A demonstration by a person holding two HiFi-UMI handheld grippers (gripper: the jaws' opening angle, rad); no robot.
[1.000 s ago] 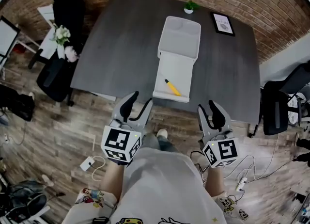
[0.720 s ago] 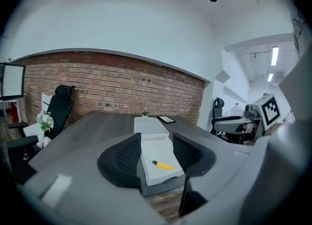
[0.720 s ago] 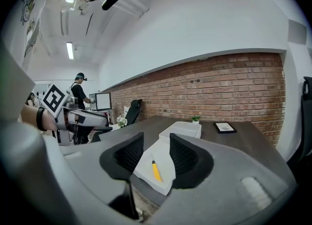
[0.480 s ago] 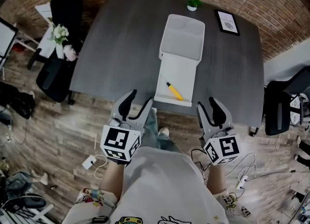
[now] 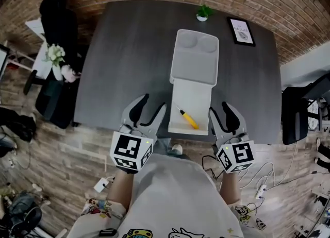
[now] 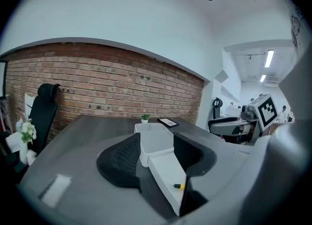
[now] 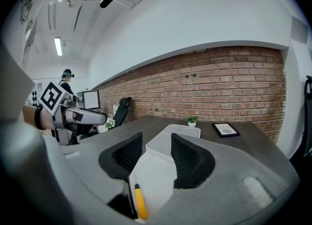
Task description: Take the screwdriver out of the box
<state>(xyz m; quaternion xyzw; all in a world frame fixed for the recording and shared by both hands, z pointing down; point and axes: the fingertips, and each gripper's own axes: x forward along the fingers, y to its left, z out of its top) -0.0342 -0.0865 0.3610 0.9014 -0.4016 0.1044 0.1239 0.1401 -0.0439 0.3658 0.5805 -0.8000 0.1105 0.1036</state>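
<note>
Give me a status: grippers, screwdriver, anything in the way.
Left gripper and right gripper: jaws just been opening, nothing between them. Screwdriver lying in the open white box, untouched. Nothing blocking it.

Soft, even indoor light, with ceiling strip lights [image 6: 269,58] glowing brightly; fisheye distortion bows the brick wall [image 6: 97,83], and frame corners fall black.

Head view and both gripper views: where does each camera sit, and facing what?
Head view: on the person's head, steeply down at table, box; torso and left gripper, right gripper show.
Left gripper view: along its jaws toward the box.
Right gripper view: likewise; both pairs empty, just been opening.
All share the screwdriver.
</note>
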